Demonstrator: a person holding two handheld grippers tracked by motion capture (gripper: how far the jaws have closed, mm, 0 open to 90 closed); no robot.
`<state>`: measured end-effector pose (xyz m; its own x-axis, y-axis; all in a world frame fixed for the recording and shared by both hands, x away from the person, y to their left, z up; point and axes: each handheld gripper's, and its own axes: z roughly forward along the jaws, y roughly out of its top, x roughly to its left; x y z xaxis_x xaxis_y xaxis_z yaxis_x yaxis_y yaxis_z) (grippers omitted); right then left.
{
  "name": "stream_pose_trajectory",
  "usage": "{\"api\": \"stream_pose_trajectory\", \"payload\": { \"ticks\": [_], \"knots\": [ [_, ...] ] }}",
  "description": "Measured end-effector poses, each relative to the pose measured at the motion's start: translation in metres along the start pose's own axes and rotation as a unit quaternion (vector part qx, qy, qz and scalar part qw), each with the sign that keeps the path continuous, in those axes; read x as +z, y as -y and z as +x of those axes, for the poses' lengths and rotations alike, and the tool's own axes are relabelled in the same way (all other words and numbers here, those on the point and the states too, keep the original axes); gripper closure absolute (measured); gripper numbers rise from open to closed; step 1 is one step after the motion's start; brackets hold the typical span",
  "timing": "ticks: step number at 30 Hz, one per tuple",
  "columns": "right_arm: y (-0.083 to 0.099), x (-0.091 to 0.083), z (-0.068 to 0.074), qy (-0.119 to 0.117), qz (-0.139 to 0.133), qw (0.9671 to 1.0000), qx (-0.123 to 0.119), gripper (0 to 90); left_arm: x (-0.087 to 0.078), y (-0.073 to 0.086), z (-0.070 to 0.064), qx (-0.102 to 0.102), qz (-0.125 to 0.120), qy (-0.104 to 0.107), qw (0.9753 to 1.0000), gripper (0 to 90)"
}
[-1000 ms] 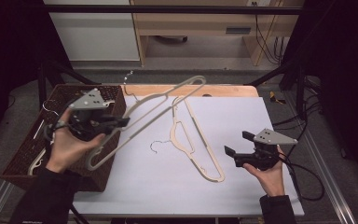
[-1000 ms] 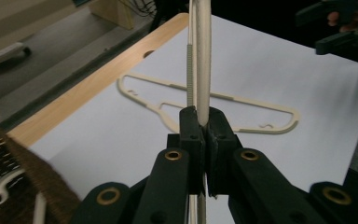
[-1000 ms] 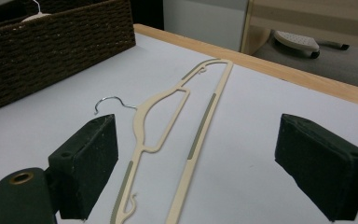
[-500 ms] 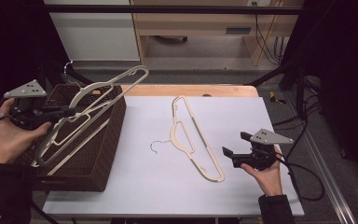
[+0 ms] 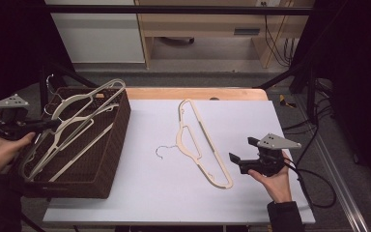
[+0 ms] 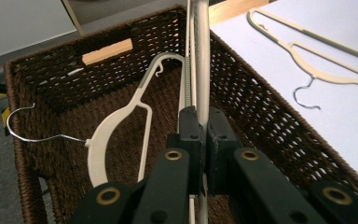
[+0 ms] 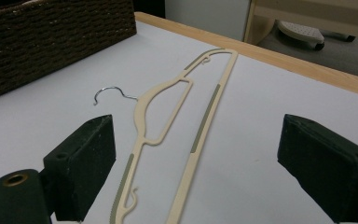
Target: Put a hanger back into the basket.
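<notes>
On the white table (image 5: pixel 174 193), the wicker basket (image 5: pixel 104 159) sits at your left; your left gripper (image 6: pixel 200 135) clamps a cream hanger (image 5: pixel 77 121) over it, while your right gripper (image 5: pixel 239 162) gapes empty beside another hanger (image 5: pixel 200 145)

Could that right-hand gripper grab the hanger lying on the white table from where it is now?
Probably yes. The right gripper sits open beside the hanger, which lies flat on the table with nothing between them, its fingers already spread toward it.

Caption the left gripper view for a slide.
Left tongs shut on a hanger over the wicker basket, where another hanger lies; a third rests on the table.
</notes>
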<state>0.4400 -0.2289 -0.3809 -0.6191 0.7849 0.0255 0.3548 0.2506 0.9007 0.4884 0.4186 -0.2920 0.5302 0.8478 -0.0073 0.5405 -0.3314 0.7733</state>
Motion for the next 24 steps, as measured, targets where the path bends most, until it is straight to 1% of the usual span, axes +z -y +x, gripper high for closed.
{"api": "stream_pose_trajectory", "payload": {
  "ticks": [2, 3, 4, 5, 6, 7, 8, 9, 12, 13, 14, 15, 16, 17, 18, 19, 20, 22, 23, 24],
  "knots": [
    [0.0, 0.0, 0.0, -0.001, 0.001, 1.0, -0.004, 11.4, 0.003, 0.002, 0.002, -0.003, -0.001, 0.0, 1.0, 87.1],
    [0.0, 0.0, 0.0, -0.001, 0.002, 1.0, -0.003, 11.3, 0.009, 0.005, 0.005, -0.007, 0.014, -0.003, 0.9999, 87.1],
    [0.0, 0.0, 0.0, -0.001, 0.002, 1.0, -0.003, 11.3, 0.009, 0.005, 0.005, -0.007, 0.014, -0.003, 0.9999, 87.0],
    [0.0, 0.001, 0.0, -0.002, 0.003, 1.0, -0.003, 11.3, 0.012, 0.008, 0.006, -0.006, 0.024, -0.01, 0.9997, 87.0],
    [0.0, 0.001, 0.0, -0.002, 0.003, 1.0, -0.003, 11.3, 0.013, 0.011, 0.008, -0.01, 0.027, -0.008, 0.9996, 87.0],
    [0.0, 0.001, 0.0, -0.003, 0.004, 1.0, -0.003, 11.3, 0.014, 0.015, 0.011, -0.018, 0.026, -0.002, 0.9995, 87.0],
    [0.001, 0.002, 0.0, -0.002, 0.005, 1.0, -0.003, 11.3, 0.018, 0.023, 0.015, -0.027, 0.026, 0.008, 0.9992, 87.0],
    [0.001, 0.002, 0.0, -0.003, 0.006, 1.0, -0.005, 11.3, 0.018, 0.023, 0.015, -0.027, 0.026, 0.008, 0.9992, 87.0],
    [0.001, 0.003, 0.001, -0.004, 0.009, 0.9999, -0.005, 11.2, 0.027, 0.034, 0.018, -0.04, 0.052, 0.018, 0.9977, 87.0],
    [0.001, 0.004, 0.002, -0.002, 0.01, 0.9999, -0.005, 11.2, 0.03, 0.038, 0.02, -0.045, 0.06, 0.024, 0.9969, 86.9],
    [0.001, 0.004, 0.002, -0.003, 0.012, 0.9999, -0.006, 11.2, 0.034, 0.042, 0.021, -0.055, 0.068, 0.034, 0.9956, 86.9],
    [0.001, 0.005, 0.002, -0.003, 0.012, 0.9999, -0.005, 11.2, 0.035, 0.044, 0.022, -0.059, 0.07, 0.041, 0.995, 87.0],
    [0.002, 0.005, 0.002, -0.005, 0.013, 0.9999, -0.005, 11.1, 0.035, 0.046, 0.023, -0.069, 0.058, 0.048, 0.9948, 86.9],
    [0.002, 0.005, 0.002, -0.005, 0.014, 0.9999, -0.006, 11.1, 0.035, 0.047, 0.024, -0.071, 0.058, 0.053, 0.9944, 86.9],
    [0.002, 0.005, 0.002, -0.005, 0.014, 0.9999, -0.006, 11.1, 0.034, 0.048, 0.025, -0.074, 0.065, 0.053, 0.9938, 86.9],
    [0.002, 0.005, 0.002, -0.004, 0.016, 0.9998, -0.006, 11.1, 0.034, 0.049, 0.026, -0.071, 0.074, 0.055, 0.9932, 86.9],
    [0.002, 0.006, 0.003, -0.002, 0.016, 0.9999, -0.003, 11.1, 0.033, 0.05, 0.026, -0.073, 0.071, 0.053, 0.9934, 87.0],
    [0.002, 0.006, 0.002, -0.003, 0.016, 0.9999, -0.004, 11.1, 0.031, 0.049, 0.029, -0.076, 0.066, 0.059, 0.9932, 87.0],
    [0.002, 0.006, 0.002, -0.004, 0.016, 0.9999, -0.006, 11.1, 0.03, 0.049, 0.03, -0.077, 0.067, 0.057, 0.9931, 87.0],
    [0.002, 0.007, 0.002, -0.003, 0.017, 0.9998, -0.005, 11.1, 0.031, 0.049, 0.03, -0.074, 0.072, 0.055, 0.9932, 86.9]
  ]
}}
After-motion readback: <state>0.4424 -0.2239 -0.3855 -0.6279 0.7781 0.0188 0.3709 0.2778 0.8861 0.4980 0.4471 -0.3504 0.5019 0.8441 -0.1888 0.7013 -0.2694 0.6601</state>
